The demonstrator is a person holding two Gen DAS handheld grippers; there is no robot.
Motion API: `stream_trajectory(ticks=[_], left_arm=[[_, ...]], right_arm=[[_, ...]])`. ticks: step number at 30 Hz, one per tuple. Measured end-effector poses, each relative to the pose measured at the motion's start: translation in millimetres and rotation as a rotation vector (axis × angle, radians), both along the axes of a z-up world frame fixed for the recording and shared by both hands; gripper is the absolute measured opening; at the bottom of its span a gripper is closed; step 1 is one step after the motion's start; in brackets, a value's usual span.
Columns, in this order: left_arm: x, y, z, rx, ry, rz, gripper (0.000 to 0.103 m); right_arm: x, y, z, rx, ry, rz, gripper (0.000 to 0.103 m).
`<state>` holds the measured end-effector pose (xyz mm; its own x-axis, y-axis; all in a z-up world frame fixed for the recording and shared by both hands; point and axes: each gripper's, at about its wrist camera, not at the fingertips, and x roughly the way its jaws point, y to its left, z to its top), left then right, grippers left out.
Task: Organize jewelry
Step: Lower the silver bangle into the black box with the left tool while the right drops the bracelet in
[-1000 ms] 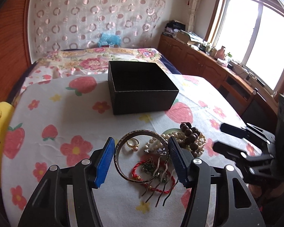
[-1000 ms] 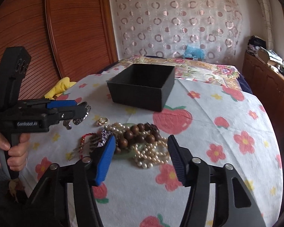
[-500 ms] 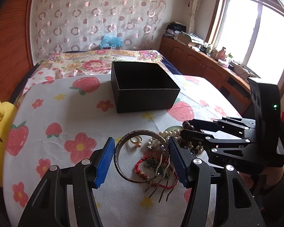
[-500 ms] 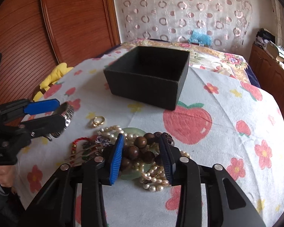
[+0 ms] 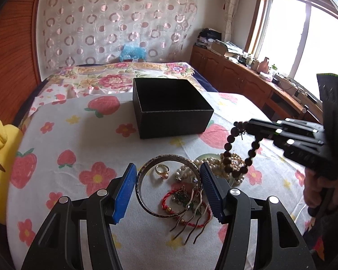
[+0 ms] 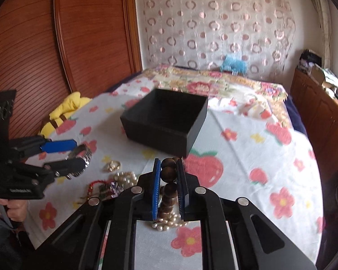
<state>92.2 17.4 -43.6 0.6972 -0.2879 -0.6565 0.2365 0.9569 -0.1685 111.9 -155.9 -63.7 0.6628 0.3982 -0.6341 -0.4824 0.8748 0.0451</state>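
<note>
A: What does the right claw [image 6: 169,189] have?

B: Its jaws are closing on the brown bead bracelet [image 5: 241,148], with the blue pads pressed against the beads on both sides. The loop hangs from the tips, its lower end near the pearl necklace [image 6: 166,219] that lies under the claw on the strawberry-print cloth [image 5: 78,144].

A: And the left claw [image 5: 166,186]?

B: Half open, and the silver bangle [image 5: 169,185] sits between its pads. From the right wrist view the bangle looks raised off the cloth between the two fingers, though I cannot tell how firmly it is pinched.

A: What else is near that claw?

B: Inside the bangle's ring lies a gold ring [image 5: 162,170]. Just to the right of it are a red cord bracelet [image 5: 187,209] and a metal hair comb [image 5: 191,222], under the right pad.

A: Where is the black box [image 5: 172,106]?

B: Ahead of both claws, open-topped, well apart from the jewelry pile. Its inside is dark.
</note>
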Motion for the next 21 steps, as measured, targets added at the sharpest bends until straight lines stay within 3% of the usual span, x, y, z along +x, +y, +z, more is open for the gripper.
stream_trajectory(ticks=[8,21], left_arm=[[15.9,-1.8,12.3,0.02,-0.025,0.0,0.056],[74.1,-15.5,35.9,0.057,-0.061,0.011,0.056]], right_arm=[[11.2,-3.1,29.8,0.012,-0.06,0.013,0.015],[46.6,-6.5,69.3,0.025,-0.122,0.003,0.015]])
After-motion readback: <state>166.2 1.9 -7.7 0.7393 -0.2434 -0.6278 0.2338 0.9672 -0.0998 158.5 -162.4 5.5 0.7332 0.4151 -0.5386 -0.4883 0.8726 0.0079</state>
